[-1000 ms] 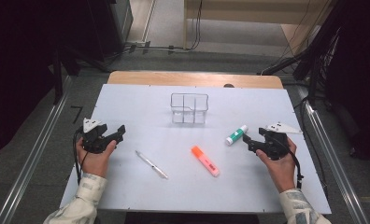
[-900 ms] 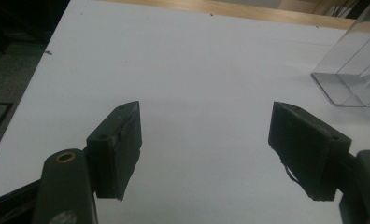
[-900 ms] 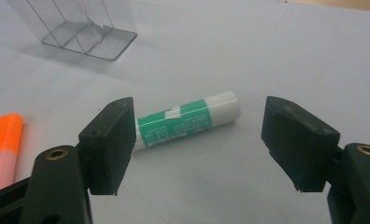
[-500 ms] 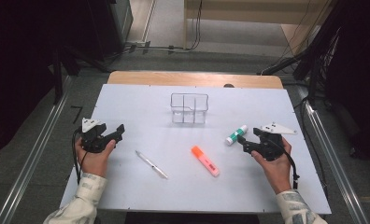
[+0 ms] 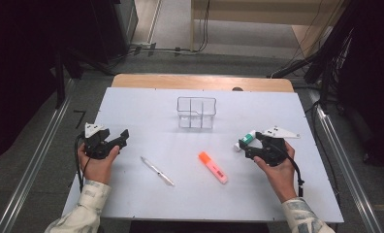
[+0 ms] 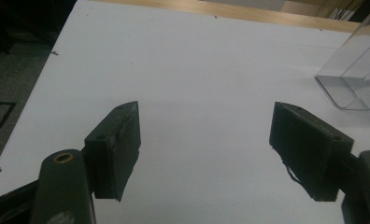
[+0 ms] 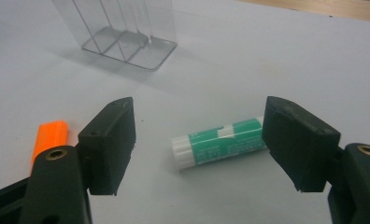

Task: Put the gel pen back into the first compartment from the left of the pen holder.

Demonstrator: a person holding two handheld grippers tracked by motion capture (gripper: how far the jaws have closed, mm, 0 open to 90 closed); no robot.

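The left tool (image 5: 113, 143) sat idle over bare bench (image 5: 146, 204), jaws wide apart with nothing between them. Moving right: a pen (image 5: 157, 171), an orange highlighter (image 5: 213, 167), the clear divided organizer (image 5: 196, 112) farther back. The right tool (image 7: 199, 144) had its jaws spread either side of the green glue stick (image 7: 218, 147), not touching it. Looked light, stiff and smooth plastic, probably rolls easily, so I'd pinch it mid-barrel, across the label.
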